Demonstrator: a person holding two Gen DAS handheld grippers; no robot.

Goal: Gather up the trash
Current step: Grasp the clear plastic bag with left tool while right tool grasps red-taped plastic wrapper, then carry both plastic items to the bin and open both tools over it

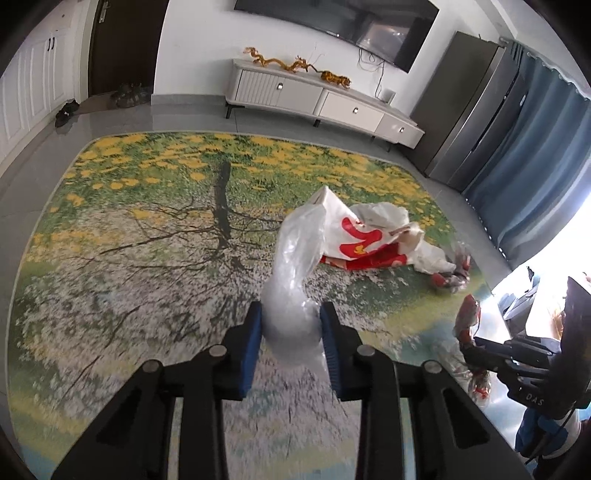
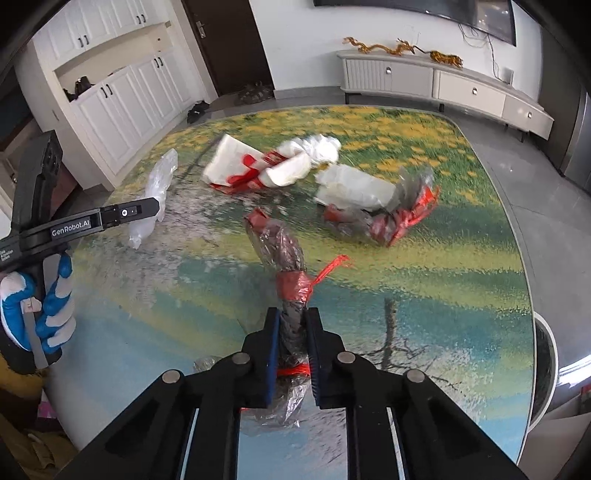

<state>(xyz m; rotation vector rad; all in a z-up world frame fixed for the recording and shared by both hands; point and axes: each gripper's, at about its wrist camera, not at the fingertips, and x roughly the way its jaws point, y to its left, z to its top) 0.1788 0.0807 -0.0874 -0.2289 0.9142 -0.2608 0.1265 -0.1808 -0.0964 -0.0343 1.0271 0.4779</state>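
Between right tongs (image 2: pixel 291 343) — dark wrapper (image 2: pixel 286 258), contents blurred.

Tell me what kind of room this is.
Most likely a home living room: a wall-mounted TV above a low media console, with a large floral rug on the tiled floor.

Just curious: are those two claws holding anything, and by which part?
Left gripper: clear plastic bag, near one end. Right gripper: dark red-tied wrapper, low on its length.

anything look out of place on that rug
Yes: crumpled white-and-red bags and a torn red-and-clear wrapper lie strewn across the floral rug. Each pair of tongs already grips one piece of plastic.
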